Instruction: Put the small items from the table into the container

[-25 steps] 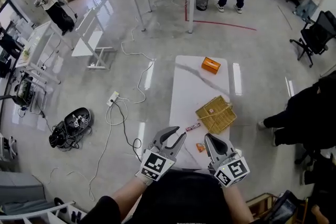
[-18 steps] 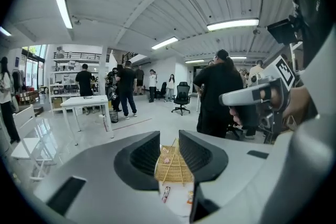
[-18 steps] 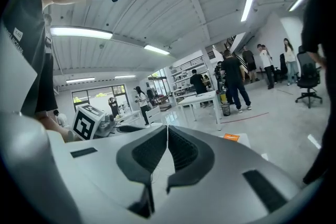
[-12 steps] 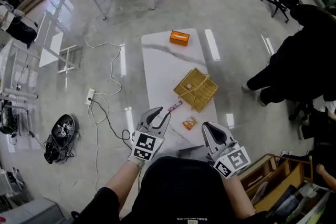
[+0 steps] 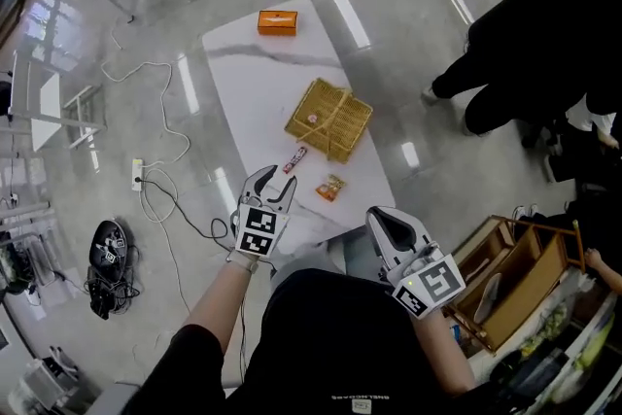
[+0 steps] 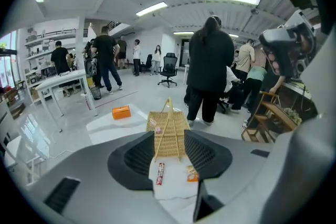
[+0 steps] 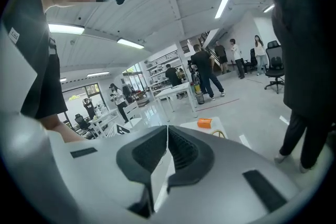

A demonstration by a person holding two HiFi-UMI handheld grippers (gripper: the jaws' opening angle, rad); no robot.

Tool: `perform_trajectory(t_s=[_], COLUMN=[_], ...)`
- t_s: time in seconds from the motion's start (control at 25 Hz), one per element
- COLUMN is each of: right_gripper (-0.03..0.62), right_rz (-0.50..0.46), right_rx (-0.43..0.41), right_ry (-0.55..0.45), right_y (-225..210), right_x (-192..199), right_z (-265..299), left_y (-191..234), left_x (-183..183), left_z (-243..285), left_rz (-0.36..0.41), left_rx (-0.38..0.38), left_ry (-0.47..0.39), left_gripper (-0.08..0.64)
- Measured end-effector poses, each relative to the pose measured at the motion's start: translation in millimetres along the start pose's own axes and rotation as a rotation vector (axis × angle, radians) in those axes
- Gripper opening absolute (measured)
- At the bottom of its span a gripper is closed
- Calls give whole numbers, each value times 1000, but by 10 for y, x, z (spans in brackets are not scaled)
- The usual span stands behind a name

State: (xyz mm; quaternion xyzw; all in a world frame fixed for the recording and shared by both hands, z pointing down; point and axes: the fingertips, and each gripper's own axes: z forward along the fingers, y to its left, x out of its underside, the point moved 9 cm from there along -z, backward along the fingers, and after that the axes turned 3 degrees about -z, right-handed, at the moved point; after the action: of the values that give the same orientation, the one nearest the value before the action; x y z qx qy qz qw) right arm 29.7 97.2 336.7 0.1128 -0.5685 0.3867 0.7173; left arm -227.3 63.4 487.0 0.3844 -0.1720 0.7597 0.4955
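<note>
A wicker basket [image 5: 328, 119] with a tall handle stands mid-table on the white table [image 5: 253, 83]. It also shows in the left gripper view, basket [image 6: 168, 136]. Nearer me lie a thin candy bar [image 5: 294, 158] and an orange snack packet [image 5: 330, 188]. Over the table's near end, my left gripper [image 5: 268, 183] points at them. Its jaws are opening with nothing between them. The candy bar [image 6: 160, 173] and packet [image 6: 191, 173] show beyond the left gripper [image 6: 170, 155]. My right gripper [image 5: 381, 219] hangs off the table's near right corner. The right gripper [image 7: 167, 136] is shut and empty.
An orange box [image 5: 278, 21] sits at the table's far end. A person in black [image 5: 544, 34] stands close to the table's right side. A wooden rack [image 5: 505, 277] is at my right. Cables and a power strip [image 5: 138, 174] lie on the floor to the left.
My left gripper has dropped toward the table's near end and its jaws have spread wider. The right gripper has shifted a little and stays shut. The head view now looks more steeply down.
</note>
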Motion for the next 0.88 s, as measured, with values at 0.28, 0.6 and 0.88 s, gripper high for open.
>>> perform_trajectory(t_s=[0.28,0.6,0.88], right_gripper=[11,11,11], right_rz=[69,119,157], right_rx=[62,59,59], right_ry=[67,141,186], right_y=[-73,-220,-386], right_x=[254,668,1023], right_z=[-35,130,304], left_y=[80,264,359], left_x=[458,1106,1562], left_z=[625,1338,1914], left_rz=[88,109,136], left_rx=[60,49,40], left_ry=[173,311,405], left_gripper=[190,198,198])
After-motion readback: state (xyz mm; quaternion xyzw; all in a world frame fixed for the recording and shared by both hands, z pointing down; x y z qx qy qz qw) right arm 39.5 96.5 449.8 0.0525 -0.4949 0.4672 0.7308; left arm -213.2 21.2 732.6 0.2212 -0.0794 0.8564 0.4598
